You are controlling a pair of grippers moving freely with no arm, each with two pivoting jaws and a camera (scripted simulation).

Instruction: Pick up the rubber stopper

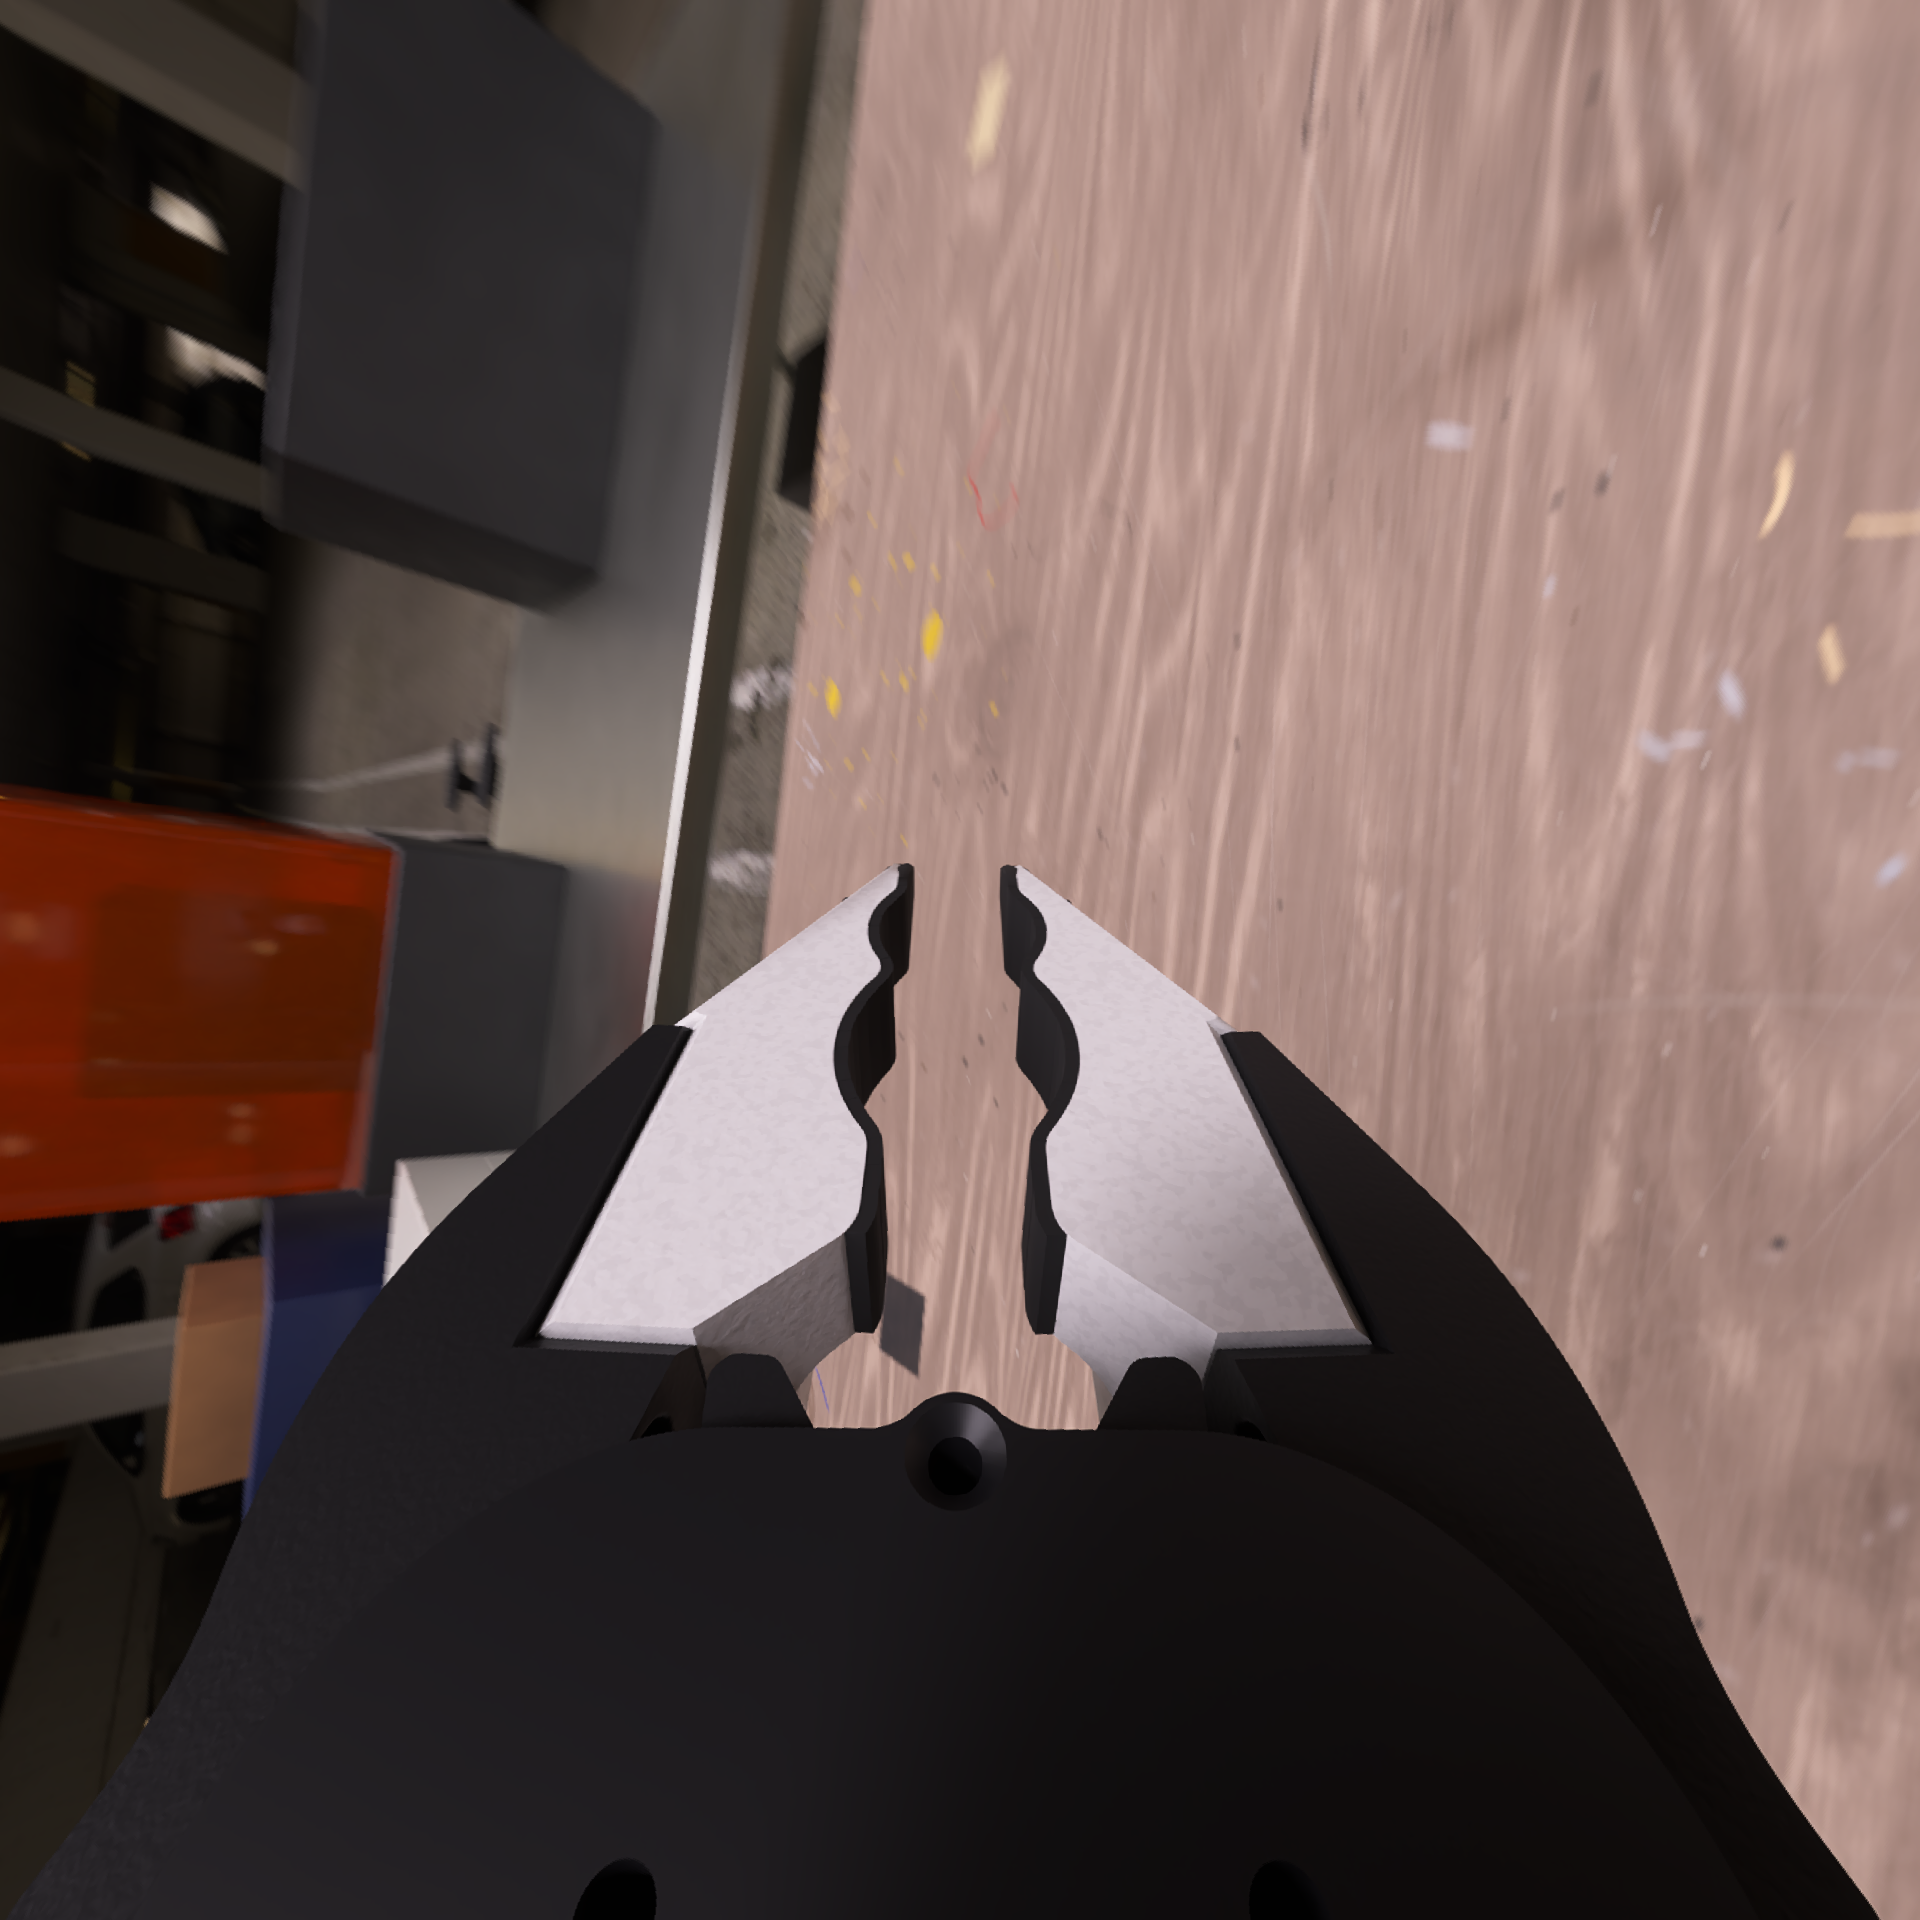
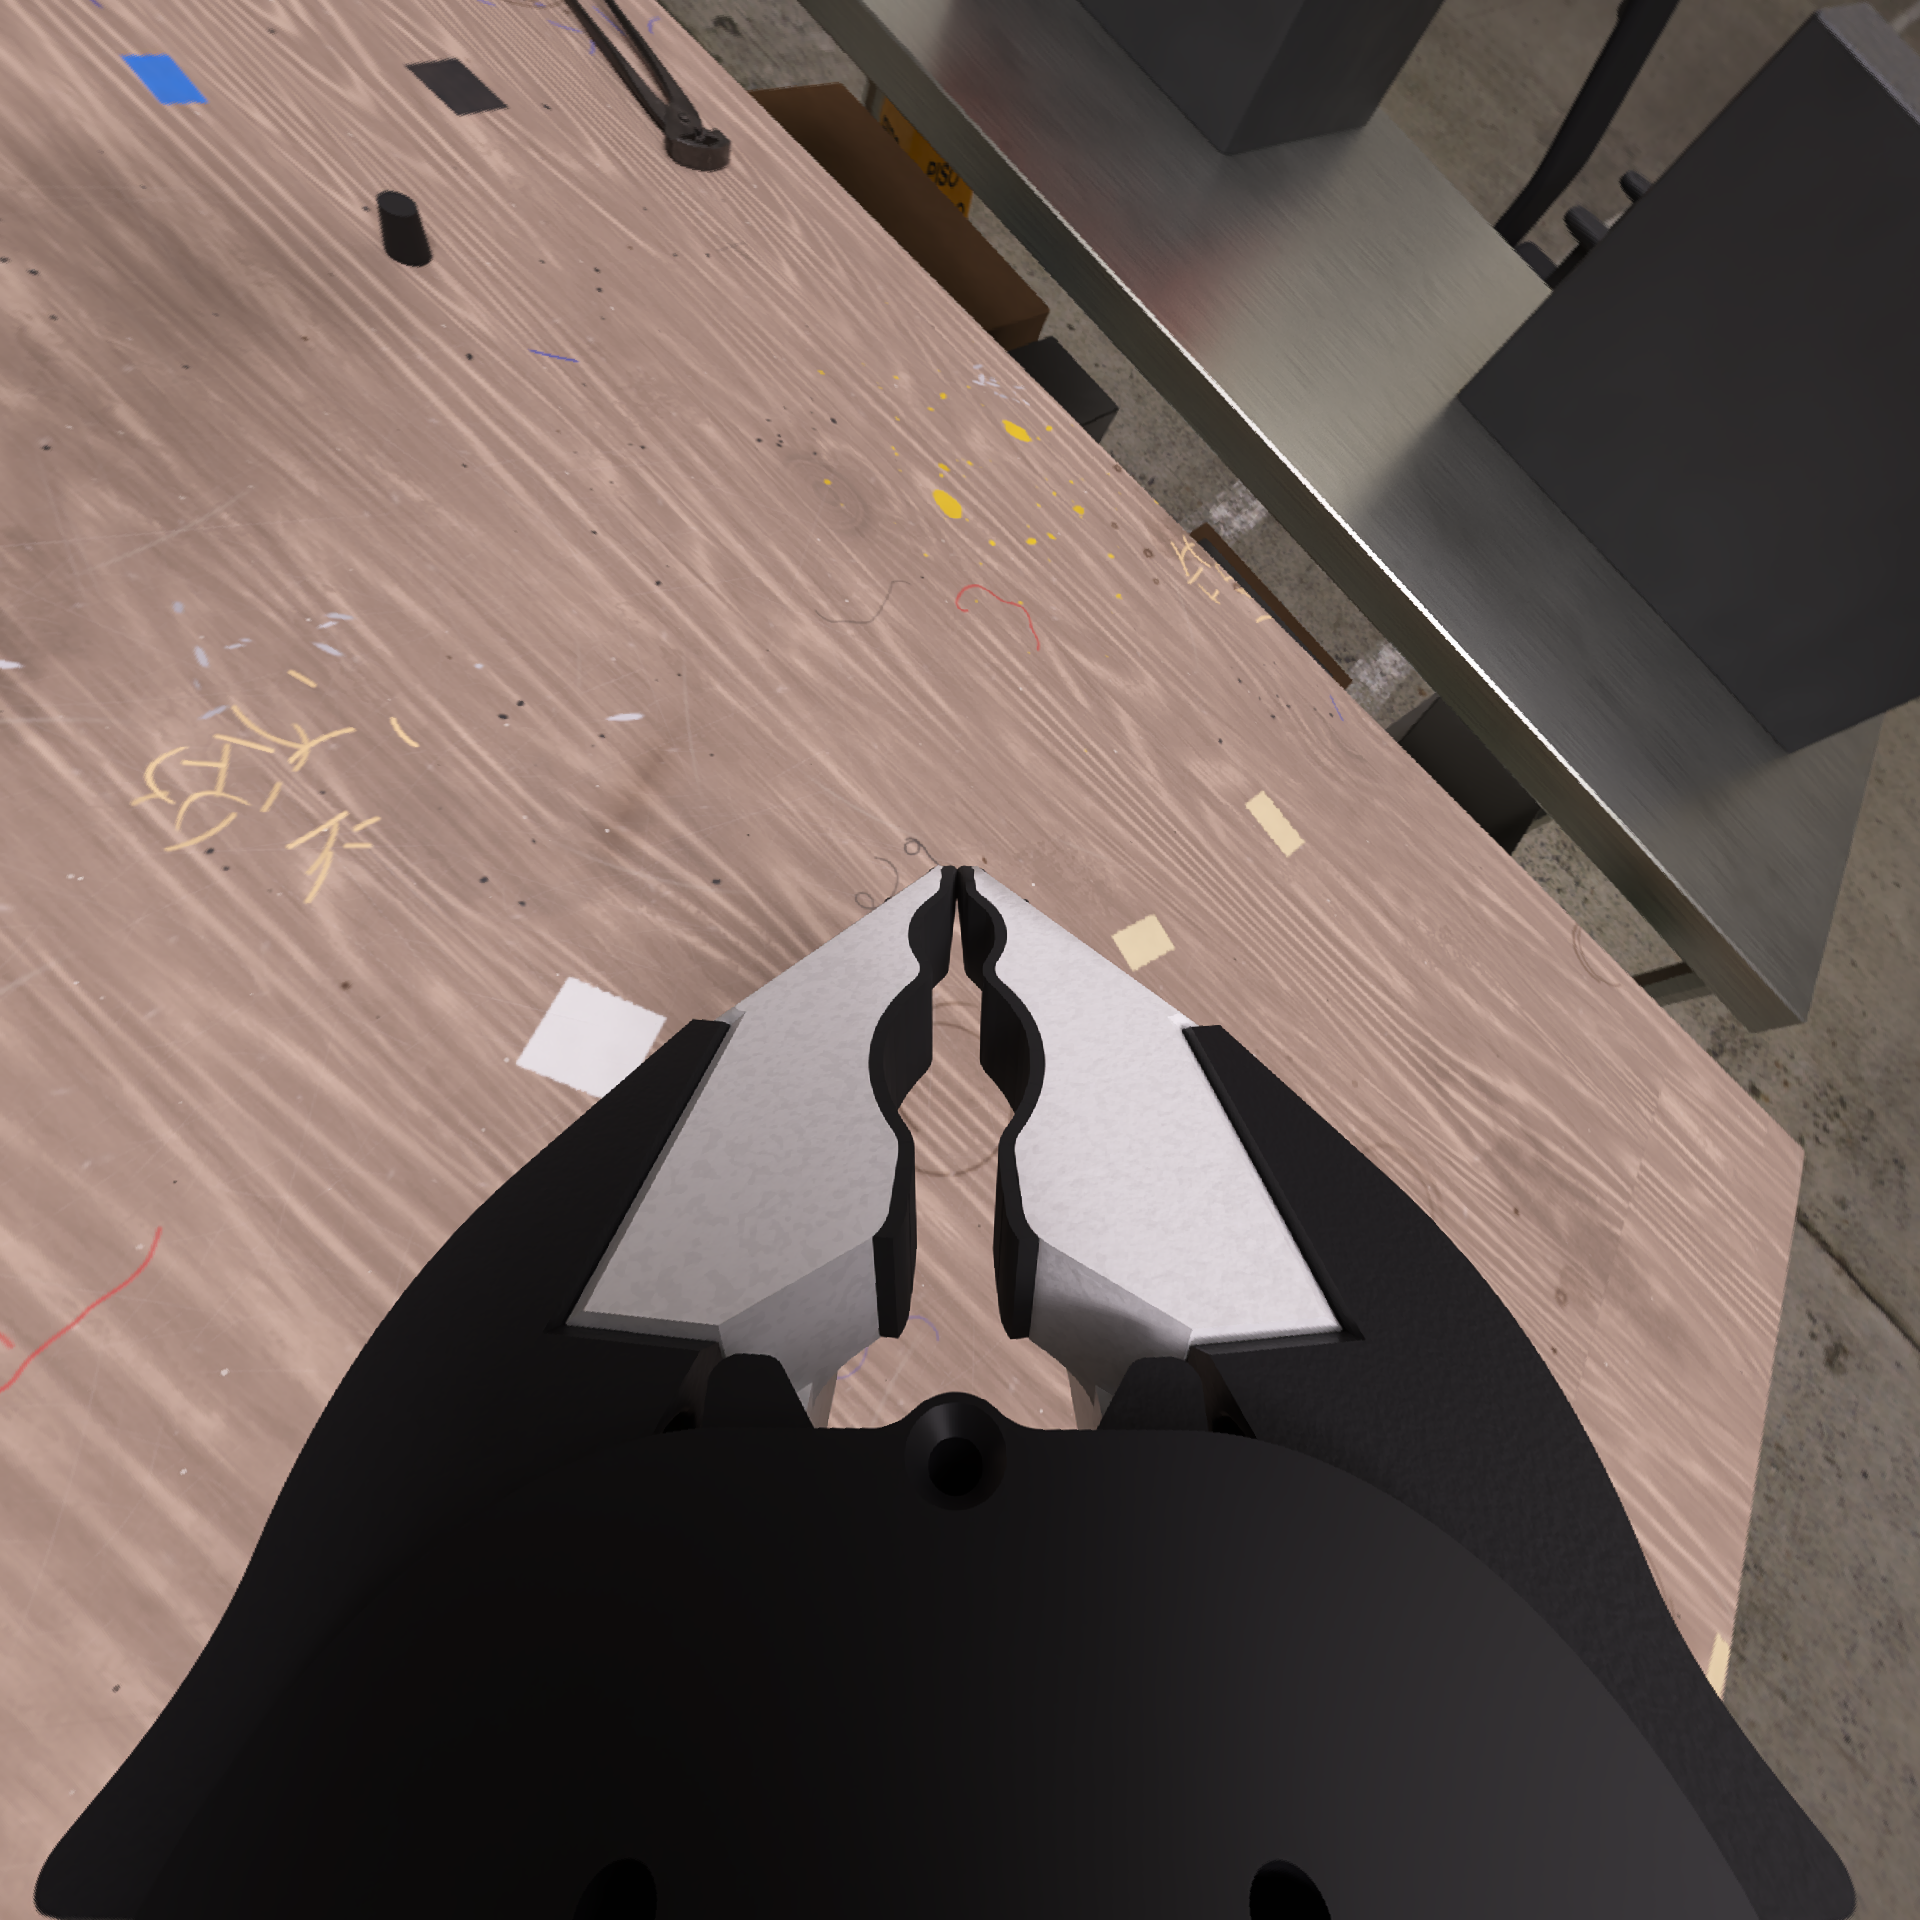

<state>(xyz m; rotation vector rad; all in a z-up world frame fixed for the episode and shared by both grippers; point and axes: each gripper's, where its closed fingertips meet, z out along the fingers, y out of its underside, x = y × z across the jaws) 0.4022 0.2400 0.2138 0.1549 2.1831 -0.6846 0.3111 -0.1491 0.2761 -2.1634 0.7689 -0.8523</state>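
The rubber stopper [image 2: 403,229] is a small black tapered plug standing on the wooden table [image 2: 623,520], far up and left in the right wrist view. My right gripper [image 2: 956,873] is shut and empty, fingertips touching, well short of the stopper and to its right. My left gripper [image 1: 956,873] is slightly open and empty above the same tabletop [image 1: 1351,623] near its left edge. The stopper does not show in the left wrist view.
Black pincers [image 2: 665,104] lie at the table's far edge beyond the stopper. Blue [image 2: 164,79], black [image 2: 455,85] and white [image 2: 590,1035] patches mark the tabletop. A metal bench [image 2: 1351,416] with dark boxes runs along the right. An orange box [image 1: 187,997] and shelves stand left of the table.
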